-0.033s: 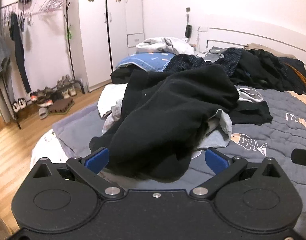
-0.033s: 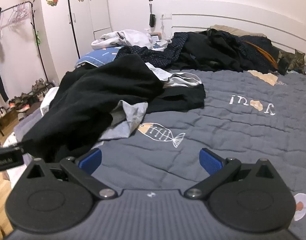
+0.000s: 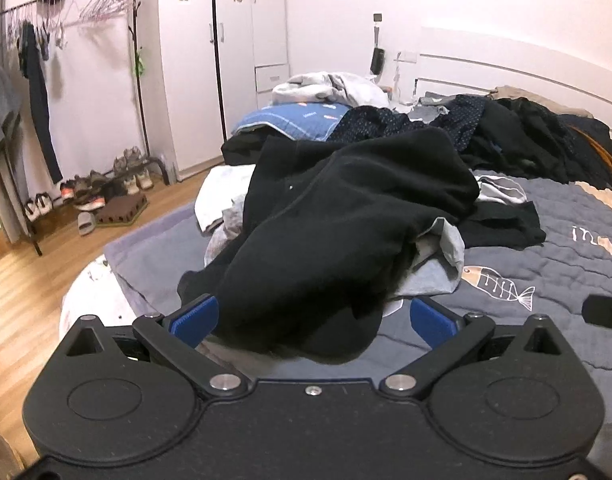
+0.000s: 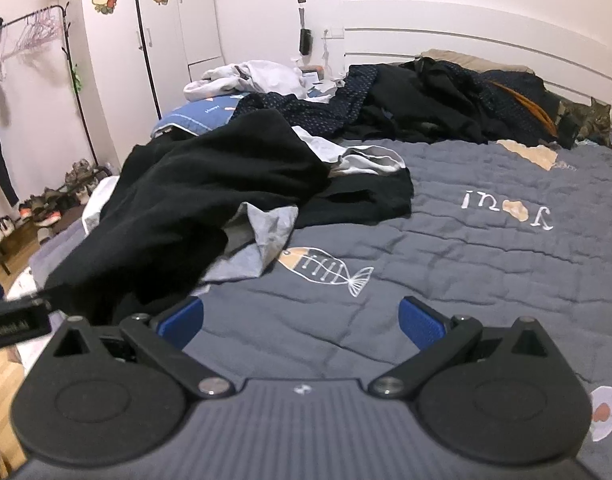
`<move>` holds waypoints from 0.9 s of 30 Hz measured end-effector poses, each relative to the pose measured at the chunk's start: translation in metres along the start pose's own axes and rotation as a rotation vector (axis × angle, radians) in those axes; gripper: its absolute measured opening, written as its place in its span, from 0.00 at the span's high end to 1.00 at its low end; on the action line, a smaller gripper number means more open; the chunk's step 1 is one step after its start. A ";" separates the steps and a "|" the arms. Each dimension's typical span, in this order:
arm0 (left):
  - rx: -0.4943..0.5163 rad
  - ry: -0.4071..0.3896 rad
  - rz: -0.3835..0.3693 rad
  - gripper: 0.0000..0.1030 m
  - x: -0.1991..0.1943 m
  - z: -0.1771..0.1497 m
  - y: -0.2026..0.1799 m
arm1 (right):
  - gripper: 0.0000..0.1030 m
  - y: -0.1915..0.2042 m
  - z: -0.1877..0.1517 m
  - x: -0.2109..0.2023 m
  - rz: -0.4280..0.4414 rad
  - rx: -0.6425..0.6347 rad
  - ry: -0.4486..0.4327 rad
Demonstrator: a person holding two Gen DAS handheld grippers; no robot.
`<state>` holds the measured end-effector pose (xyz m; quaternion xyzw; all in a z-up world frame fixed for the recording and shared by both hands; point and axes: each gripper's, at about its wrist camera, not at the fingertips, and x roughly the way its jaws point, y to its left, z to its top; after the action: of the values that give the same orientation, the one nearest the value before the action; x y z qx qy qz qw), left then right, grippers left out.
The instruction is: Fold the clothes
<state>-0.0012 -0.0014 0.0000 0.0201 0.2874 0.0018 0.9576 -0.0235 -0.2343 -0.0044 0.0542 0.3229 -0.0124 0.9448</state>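
both grippers wide open over a messy bed, nothing grabbed yet

left gripper [image 3: 310, 316] has its blue pads [image 3: 195, 316] spread as far apart as they go. the near end of a big black garment [image 3: 346, 216] droops right into the gap between them, closer to the left pad, but the pads aren't pressing on it, so it's just lying there loose. tucked under that black piece, ahead and a bit right of the left gripper, is a light grey garment [image 3: 442, 264], with something white poking out on the left side of the heap.

right gripper [image 4: 301, 318] is spread wide too, hovering over bare grey quilt [image 4: 486, 264] with nothing between its pads. the black garment [image 4: 193, 200] sits ahead and to its left, and the grey piece [image 4: 265, 236] peeks out of it. a fish print [image 4: 326, 270] on the quilt is straight ahead of the jaws. the tip of the other gripper shows at the far left edge of this view.

way further ahead of both there's a second pile of dark clothes [image 4: 426, 100] by the headboard, a blue pillow [image 3: 297, 118] with white stuff dumped on it, and a cat [image 4: 594, 122] curled up far right. off to the left of the left gripper there's a clothes rack [image 3: 65, 92] with shoes under it.
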 end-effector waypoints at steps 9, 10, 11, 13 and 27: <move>-0.044 -0.018 -0.012 0.00 0.004 -0.002 0.000 | 0.00 0.001 0.006 0.003 0.046 0.026 -0.029; -0.052 -0.007 -0.020 0.00 0.006 -0.002 0.002 | 0.00 -0.001 0.006 0.003 0.054 0.033 -0.031; -0.055 -0.002 -0.021 0.00 0.007 -0.001 0.002 | 0.00 0.000 0.006 0.002 0.054 0.032 -0.033; -0.055 -0.003 -0.018 0.00 0.006 -0.001 0.002 | 0.00 0.001 0.007 0.000 0.053 0.032 -0.037; -0.050 -0.017 0.029 0.00 0.006 -0.002 0.002 | 0.00 0.005 0.005 -0.003 0.070 -0.001 -0.047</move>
<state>0.0027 0.0004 -0.0050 0.0004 0.2786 0.0224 0.9601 -0.0224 -0.2302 0.0012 0.0647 0.2986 0.0197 0.9520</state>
